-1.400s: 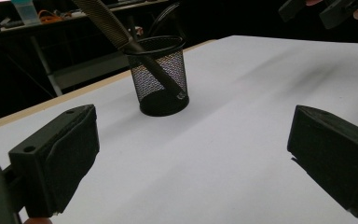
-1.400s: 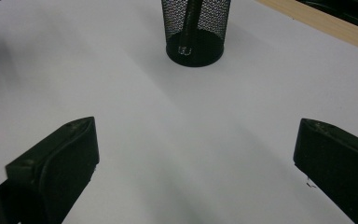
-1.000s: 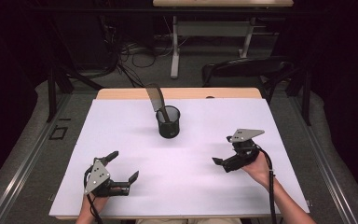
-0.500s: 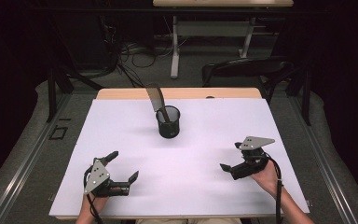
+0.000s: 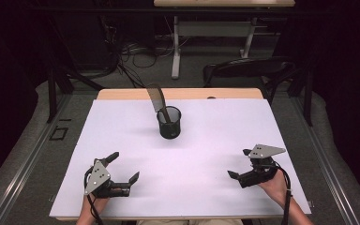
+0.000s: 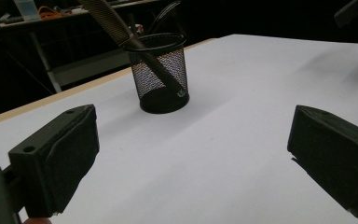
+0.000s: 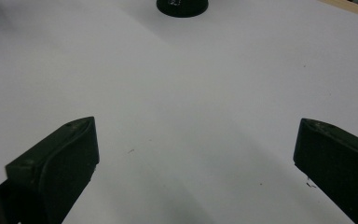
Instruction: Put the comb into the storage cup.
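While beyond both spread jaws, mesh cup [image 5: 169,123] holding tilted file [image 5: 158,100]

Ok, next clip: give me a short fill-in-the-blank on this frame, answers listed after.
1. The mesh cup holds one tool that leans toward the table's ____ edge.
2. The jaws of the left gripper and the right gripper are both ____.
3. Between either gripper's jaws there is ____.
4. The cup stands on a ____ sheet.

Answers: far; open; nothing; white
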